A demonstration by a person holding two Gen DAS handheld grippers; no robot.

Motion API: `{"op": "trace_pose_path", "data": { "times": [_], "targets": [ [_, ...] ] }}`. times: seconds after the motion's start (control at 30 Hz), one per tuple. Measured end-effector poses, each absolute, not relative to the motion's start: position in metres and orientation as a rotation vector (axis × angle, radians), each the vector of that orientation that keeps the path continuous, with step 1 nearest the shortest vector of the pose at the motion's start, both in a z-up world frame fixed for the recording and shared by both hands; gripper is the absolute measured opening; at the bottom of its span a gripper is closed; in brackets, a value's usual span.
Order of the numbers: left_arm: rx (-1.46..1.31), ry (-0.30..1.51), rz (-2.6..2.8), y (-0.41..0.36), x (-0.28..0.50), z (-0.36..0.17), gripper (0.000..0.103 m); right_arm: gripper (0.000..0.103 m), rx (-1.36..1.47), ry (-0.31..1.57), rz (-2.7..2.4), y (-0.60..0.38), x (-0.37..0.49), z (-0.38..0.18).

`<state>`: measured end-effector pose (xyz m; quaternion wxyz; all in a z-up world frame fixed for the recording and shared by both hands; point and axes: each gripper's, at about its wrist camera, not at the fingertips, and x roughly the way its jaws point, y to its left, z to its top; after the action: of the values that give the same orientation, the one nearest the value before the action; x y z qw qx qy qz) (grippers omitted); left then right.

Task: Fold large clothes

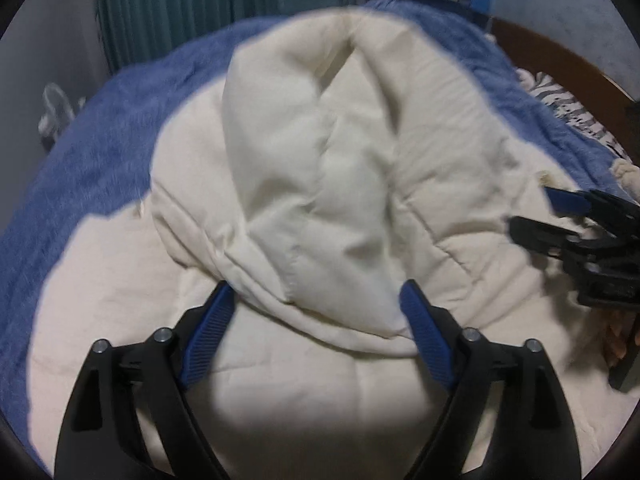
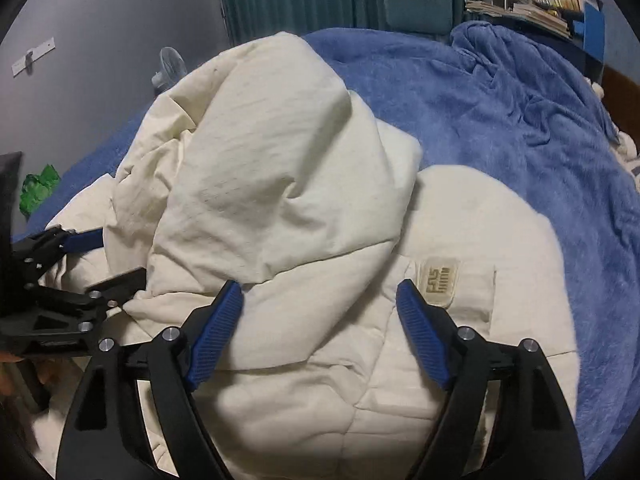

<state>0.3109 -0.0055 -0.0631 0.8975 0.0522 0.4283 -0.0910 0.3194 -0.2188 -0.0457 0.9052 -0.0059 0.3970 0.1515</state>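
Blue blanket (image 1: 100, 140) across a bed, teal curtain (image 1: 180, 8) behind, seen from the left wrist. Cream padded coat (image 1: 320, 200) heaped in the middle of that blanket, hood (image 1: 312, 152) flopped forward over the body. Left tongs (image 1: 316, 312) spread wide, blue pads either side of the hood's lower edge, pressing on nothing. Right tongs (image 1: 532, 216) off to the coat's right, also apart.

From the right wrist: same coat (image 2: 320, 340) on the blanket (image 2: 500, 128), sewn label (image 2: 438, 282) just right of the hood (image 2: 272, 168). Right tongs (image 2: 320, 300) wide apart over the chest, empty; left tongs (image 2: 108, 256) at the coat's left side.

Judged a release between folds: hood laid over, nothing gripped. Next likely calls for seizing a side or sleeve and drawing it across the body.
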Motion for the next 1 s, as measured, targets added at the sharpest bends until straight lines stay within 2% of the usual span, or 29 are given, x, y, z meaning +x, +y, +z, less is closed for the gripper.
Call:
{"op": "trace_pose_path", "data": {
  "times": [0.4,0.53,0.73,1.0],
  "targets": [
    [0.07,0.848,-0.127,-0.007,0.31,-0.036,0.087,0.081,0.122,0.763,0.333,-0.234,0.318,-0.026],
    [0.041,0.847,-0.108,-0.007,0.31,-0.029,0.087,0.086,0.128,0.735,0.328,-0.237,0.316,-0.017],
    [0.133,0.933,-0.057,-0.02,0.314,-0.033,0.087,0.087,0.136,0.725,0.308,-0.242,0.306,0.0],
    [0.093,0.836,-0.116,-0.004,0.242,0.031,0.087,0.09,0.077,0.671,0.249,-0.262,0.243,0.037]
  ]
}}
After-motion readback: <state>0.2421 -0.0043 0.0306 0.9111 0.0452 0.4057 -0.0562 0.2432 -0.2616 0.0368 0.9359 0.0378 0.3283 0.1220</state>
